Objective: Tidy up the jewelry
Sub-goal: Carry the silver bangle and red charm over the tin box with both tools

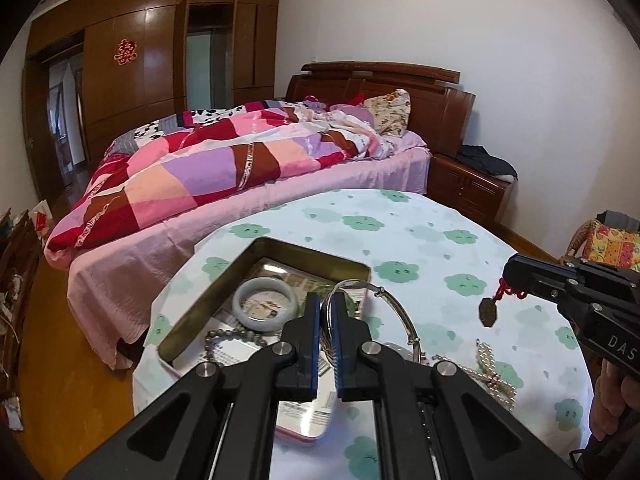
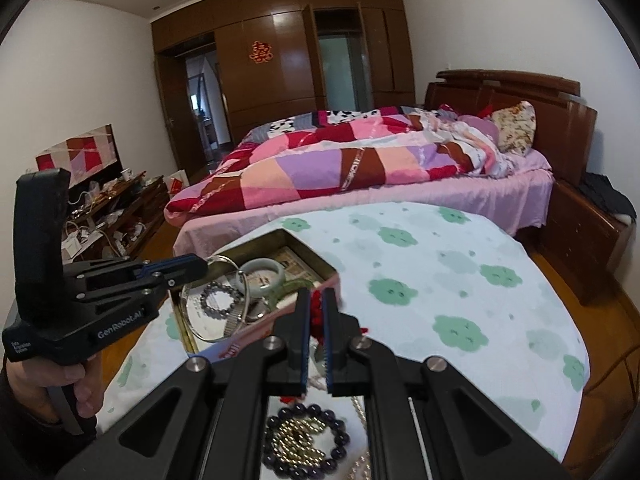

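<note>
The left tool point(image 1: 326, 312) is closed on a thin silver bangle point(image 1: 394, 308) and holds it over the open tin box point(image 1: 224, 284) on the tabletop point(image 1: 440, 240). The right tool point(image 2: 316, 312) is closed on the red cord point(image 1: 508, 291) of a bronze pendant point(image 1: 487, 312), which hangs above the tabletop. A jade bangle point(image 1: 266, 304) lies in the box.

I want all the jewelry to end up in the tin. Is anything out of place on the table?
Yes. A pearl strand lies loose on the tablecloth, outside the tin. A dark bead bracelet also sits outside it. The left gripper holds a silver bangle and the right gripper a red-corded pendant, neither in the tin.
</note>
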Available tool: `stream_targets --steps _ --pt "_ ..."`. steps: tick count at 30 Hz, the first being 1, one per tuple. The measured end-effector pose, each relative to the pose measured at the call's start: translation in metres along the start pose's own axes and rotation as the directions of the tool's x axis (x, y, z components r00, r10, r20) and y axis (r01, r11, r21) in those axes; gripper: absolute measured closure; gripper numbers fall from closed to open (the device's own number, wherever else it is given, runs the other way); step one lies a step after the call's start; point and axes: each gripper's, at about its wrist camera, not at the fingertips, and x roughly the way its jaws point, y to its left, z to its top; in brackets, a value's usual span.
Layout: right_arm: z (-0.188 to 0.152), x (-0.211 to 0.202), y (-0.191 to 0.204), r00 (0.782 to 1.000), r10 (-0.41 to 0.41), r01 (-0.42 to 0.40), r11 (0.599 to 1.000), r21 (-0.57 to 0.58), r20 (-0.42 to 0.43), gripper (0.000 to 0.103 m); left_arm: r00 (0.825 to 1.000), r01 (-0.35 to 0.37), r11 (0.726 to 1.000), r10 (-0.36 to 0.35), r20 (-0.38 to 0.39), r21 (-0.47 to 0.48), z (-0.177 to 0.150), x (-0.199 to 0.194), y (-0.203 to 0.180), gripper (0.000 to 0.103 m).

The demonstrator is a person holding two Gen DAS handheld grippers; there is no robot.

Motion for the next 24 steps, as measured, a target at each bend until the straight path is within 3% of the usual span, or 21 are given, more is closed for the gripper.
stream_targets --steps 24 --pt "0.028 0.045 0.049 0.997 0.059 -0.064 0.993 -0.104 -0.045 0.095 0.997 -0.066 0.997 0.064 -0.035 -0.041 -0.002 0.019 0.045 0.099"
